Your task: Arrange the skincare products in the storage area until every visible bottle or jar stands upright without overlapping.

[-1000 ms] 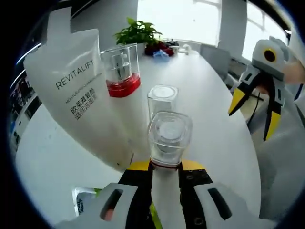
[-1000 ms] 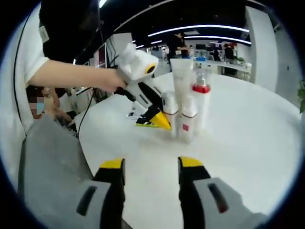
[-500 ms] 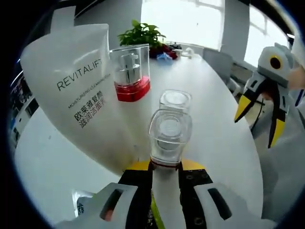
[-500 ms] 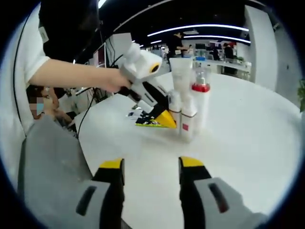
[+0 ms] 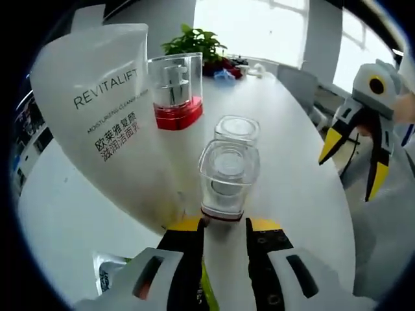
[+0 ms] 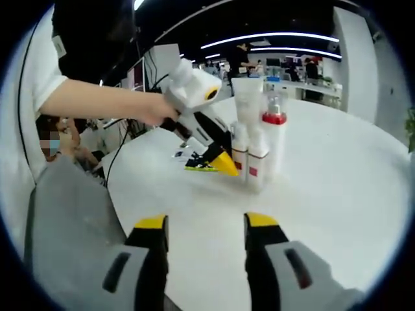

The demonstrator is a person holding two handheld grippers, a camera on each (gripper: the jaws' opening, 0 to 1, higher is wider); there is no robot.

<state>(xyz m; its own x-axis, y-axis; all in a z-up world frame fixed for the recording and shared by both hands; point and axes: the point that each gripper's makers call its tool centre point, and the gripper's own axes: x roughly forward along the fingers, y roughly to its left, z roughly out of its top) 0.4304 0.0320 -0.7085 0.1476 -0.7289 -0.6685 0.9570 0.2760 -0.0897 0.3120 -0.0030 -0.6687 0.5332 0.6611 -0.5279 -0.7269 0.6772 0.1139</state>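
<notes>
Four skincare products stand upright in a tight cluster at the middle of the white table [image 6: 324,188]: a small clear-capped bottle [image 5: 227,178] nearest the left gripper [image 5: 224,223], a second like it [image 5: 237,131] just behind, a red-collared pump bottle [image 5: 174,91] and a tall white tube [image 5: 107,123] at upper left. The left gripper's jaws sit either side of the nearest bottle's base, seemingly loosened rather than clamped. The right gripper [image 6: 202,223] hangs apart and empty at lower centre. The arranging looks nearly finished, with letting go and backing off apparently left.
</notes>
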